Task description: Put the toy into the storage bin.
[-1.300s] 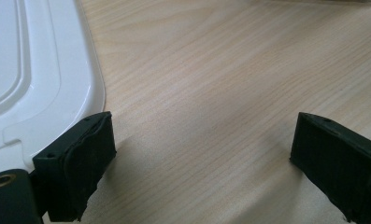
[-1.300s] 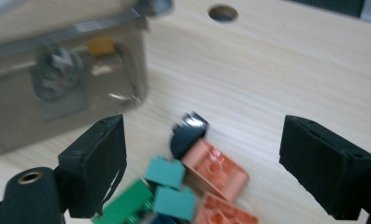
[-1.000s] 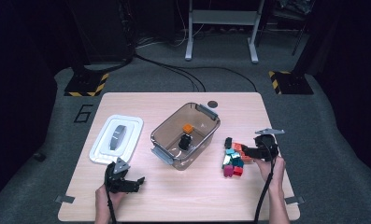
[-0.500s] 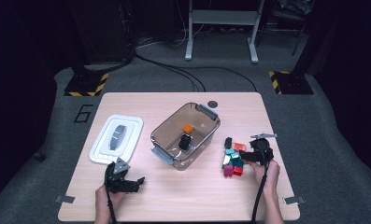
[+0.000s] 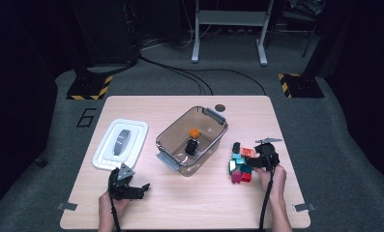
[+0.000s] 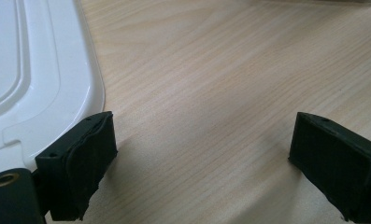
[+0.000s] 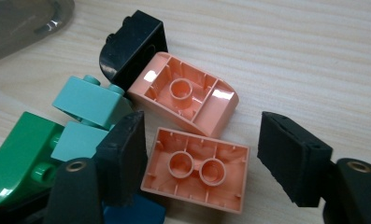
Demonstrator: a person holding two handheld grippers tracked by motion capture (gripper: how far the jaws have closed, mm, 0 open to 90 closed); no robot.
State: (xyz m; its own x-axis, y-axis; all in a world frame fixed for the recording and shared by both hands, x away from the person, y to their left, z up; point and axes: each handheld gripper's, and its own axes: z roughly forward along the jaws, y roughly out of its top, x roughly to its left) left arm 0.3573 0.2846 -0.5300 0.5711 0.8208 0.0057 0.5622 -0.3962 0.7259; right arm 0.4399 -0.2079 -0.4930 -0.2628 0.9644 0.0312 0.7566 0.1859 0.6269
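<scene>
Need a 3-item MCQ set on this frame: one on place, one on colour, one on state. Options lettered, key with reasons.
1. Where does the white lid lie relative to the clear bin?
A. on the bin
B. on the table to the bin's left in the high view
C. on the floor

2. What colour is the brick between the right gripper's jaws?
A. yellow
B. white
C. salmon pink

3. How do the left gripper's jaws stand?
A. open over bare table
B. shut on the lid
C. shut on a brick

Key: 1 B, the lid lies flat beside the bin; 2 C, its pink underside faces up; 3 A, wood shows between the jaws.
</scene>
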